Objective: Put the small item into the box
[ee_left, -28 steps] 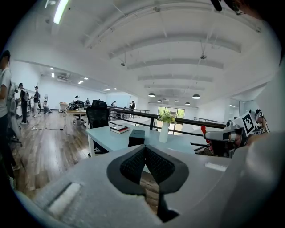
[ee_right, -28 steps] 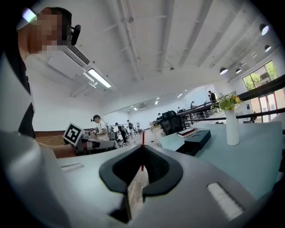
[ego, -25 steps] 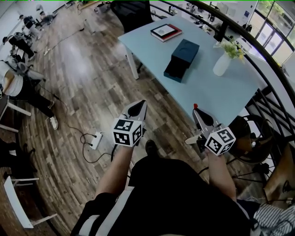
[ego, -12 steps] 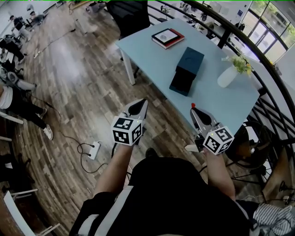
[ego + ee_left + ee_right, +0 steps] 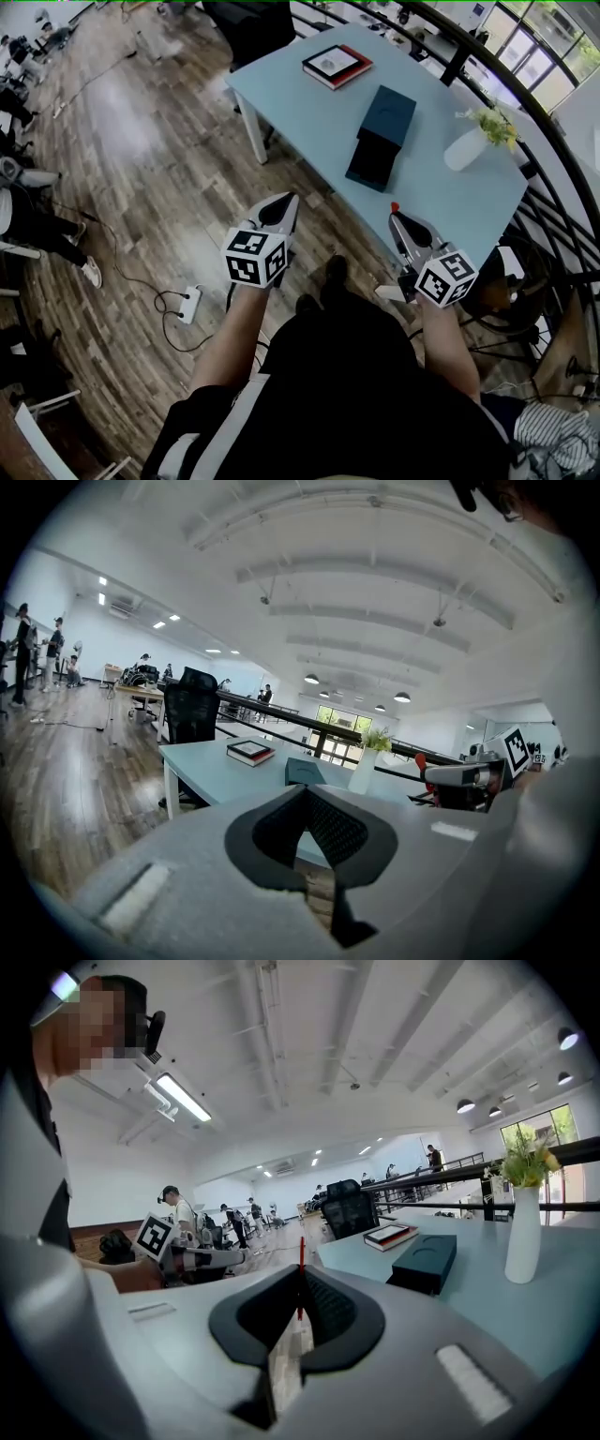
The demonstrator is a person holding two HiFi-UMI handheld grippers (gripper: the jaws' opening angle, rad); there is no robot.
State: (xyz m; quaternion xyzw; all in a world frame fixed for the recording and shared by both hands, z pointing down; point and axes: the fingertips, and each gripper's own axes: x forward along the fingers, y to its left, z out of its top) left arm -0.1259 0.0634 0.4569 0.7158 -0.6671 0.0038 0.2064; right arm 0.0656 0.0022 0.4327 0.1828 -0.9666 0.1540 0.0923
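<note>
A dark teal box (image 5: 380, 136) lies on the light blue table (image 5: 309, 112), its lower drawer part slid out toward me. The box also shows in the left gripper view (image 5: 305, 771) and the right gripper view (image 5: 427, 1262). My right gripper (image 5: 397, 217) hangs just short of the table's near edge, shut on a small thin red item (image 5: 301, 1274) whose tip (image 5: 395, 206) sticks out past the jaws. My left gripper (image 5: 284, 202) is held over the wooden floor to the left, shut with nothing in it (image 5: 305, 794).
A red-edged book (image 5: 336, 64) and a white vase with flowers (image 5: 466, 148) stand on the table. Behind it is a black chair (image 5: 248, 23), and a dark railing (image 5: 553, 159) runs on the right. A power strip (image 5: 187, 302) with cable lies on the floor.
The table and box have come a little closer in the head view. Both grippers keep their pose, and the right one still holds the red item.
</note>
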